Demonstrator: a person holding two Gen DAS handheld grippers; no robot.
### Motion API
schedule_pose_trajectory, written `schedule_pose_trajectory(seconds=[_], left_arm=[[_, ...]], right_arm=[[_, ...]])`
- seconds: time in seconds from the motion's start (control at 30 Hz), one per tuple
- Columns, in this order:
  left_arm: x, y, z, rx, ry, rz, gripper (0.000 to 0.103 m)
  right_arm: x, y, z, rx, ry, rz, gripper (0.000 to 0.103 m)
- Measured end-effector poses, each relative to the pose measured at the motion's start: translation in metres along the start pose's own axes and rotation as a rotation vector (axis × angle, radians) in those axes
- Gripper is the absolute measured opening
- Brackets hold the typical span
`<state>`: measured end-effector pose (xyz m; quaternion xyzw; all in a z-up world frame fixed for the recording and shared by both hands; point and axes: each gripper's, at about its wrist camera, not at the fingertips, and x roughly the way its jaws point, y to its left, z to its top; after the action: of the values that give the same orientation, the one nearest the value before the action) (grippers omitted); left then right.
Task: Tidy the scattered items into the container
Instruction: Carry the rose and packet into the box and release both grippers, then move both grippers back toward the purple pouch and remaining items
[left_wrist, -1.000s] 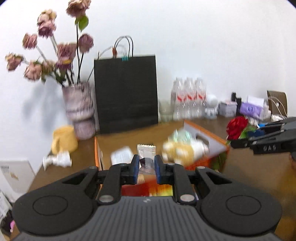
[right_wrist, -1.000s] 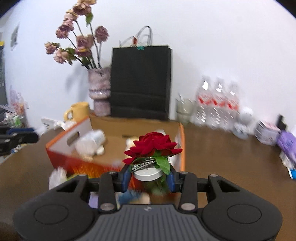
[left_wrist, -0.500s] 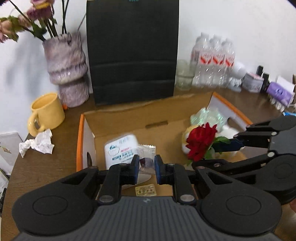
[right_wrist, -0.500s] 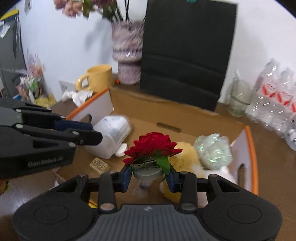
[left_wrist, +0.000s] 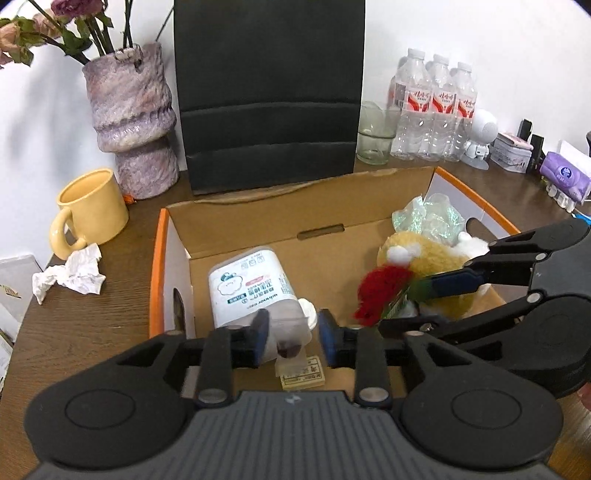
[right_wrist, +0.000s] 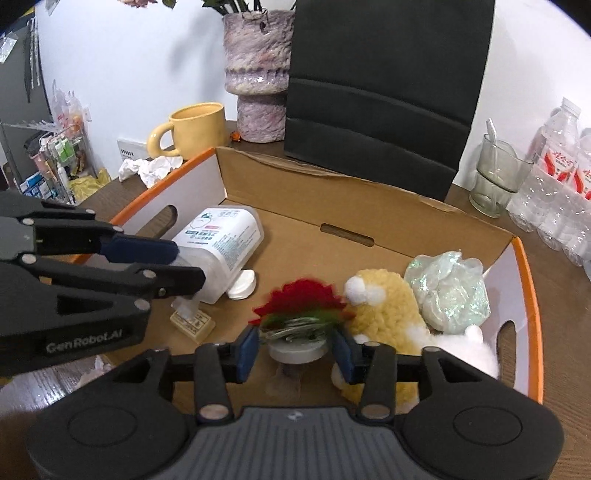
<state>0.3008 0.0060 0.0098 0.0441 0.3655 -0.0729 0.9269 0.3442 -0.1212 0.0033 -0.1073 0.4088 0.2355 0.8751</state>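
Cardboard box (left_wrist: 236, 218) sits on the desk (left_wrist: 85, 325). Over it, the right gripper (right_wrist: 293, 349) has just been opening, red rose ornament (right_wrist: 301, 306) blurred, loose between its fingers. The left gripper (left_wrist: 291, 338) has likewise just parted; small clear sachet (left_wrist: 290, 347) between, unpressed.

A cluttered home or office desk corner: a wooden tabletop (left_wrist: 92, 325) against a white wall carries a vase of dried roses (left_wrist: 133, 122), yellow mug (left_wrist: 92, 206), black paper bag (left_wrist: 269, 92) and bottled water (left_wrist: 432, 107).
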Motion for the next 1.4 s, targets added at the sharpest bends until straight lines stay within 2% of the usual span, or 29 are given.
schedule_pose_trajectory(seconds=[0.07, 0.1, 0.13, 0.17, 0.2, 0.27, 0.3, 0.33, 0.43, 0.6, 0.8, 1.03, 1.17, 1.4], left_arm=[[-0.006, 0.001, 0.000, -0.002, -0.020, 0.012, 0.049], [-0.011, 0.003, 0.001, -0.010, -0.032, 0.013, 0.060], [-0.016, 0.005, 0.001, -0.018, -0.043, 0.019, 0.071], [-0.023, 0.006, 0.001, -0.022, -0.062, 0.025, 0.076], [-0.030, 0.007, 0.001, -0.021, -0.087, 0.025, 0.082], [-0.048, 0.009, -0.002, -0.027, -0.149, 0.031, 0.093], [-0.058, 0.010, -0.005, -0.036, -0.185, 0.032, 0.103], [-0.068, 0.012, -0.009, -0.047, -0.227, 0.035, 0.103], [-0.096, 0.015, -0.026, -0.063, -0.309, 0.030, 0.103], [-0.125, 0.012, -0.061, -0.079, -0.350, 0.037, 0.103], [-0.141, 0.001, -0.115, -0.120, -0.301, 0.015, 0.103], [-0.146, -0.014, -0.161, -0.241, -0.210, -0.064, 0.103], [-0.148, -0.027, -0.167, -0.208, -0.198, -0.067, 0.103], [-0.149, -0.045, -0.168, -0.142, -0.208, -0.085, 0.103]], right_arm=[[-0.006, 0.000, 0.000, 0.001, -0.015, -0.002, 0.060], [-0.012, 0.001, -0.001, -0.002, -0.028, 0.001, 0.062], [-0.018, 0.001, -0.001, -0.005, -0.041, -0.001, 0.071], [-0.024, 0.002, -0.002, -0.006, -0.057, -0.007, 0.079], [-0.033, 0.002, -0.003, -0.009, -0.080, -0.013, 0.087], [-0.054, 0.003, -0.006, -0.011, -0.135, -0.020, 0.095], [-0.067, 0.003, -0.010, -0.009, -0.168, -0.022, 0.099], [-0.078, 0.004, -0.014, -0.007, -0.198, -0.028, 0.103], [-0.113, 0.007, -0.034, -0.017, -0.291, -0.053, 0.103], [-0.150, 0.013, -0.081, -0.003, -0.349, -0.078, 0.103], [-0.166, 0.028, -0.144, 0.030, -0.339, -0.134, 0.103], [-0.154, 0.042, -0.197, 0.141, -0.270, -0.123, 0.103], [-0.143, 0.053, -0.213, 0.147, -0.226, -0.112, 0.103], [-0.143, 0.056, -0.217, 0.138, -0.222, -0.129, 0.103]])
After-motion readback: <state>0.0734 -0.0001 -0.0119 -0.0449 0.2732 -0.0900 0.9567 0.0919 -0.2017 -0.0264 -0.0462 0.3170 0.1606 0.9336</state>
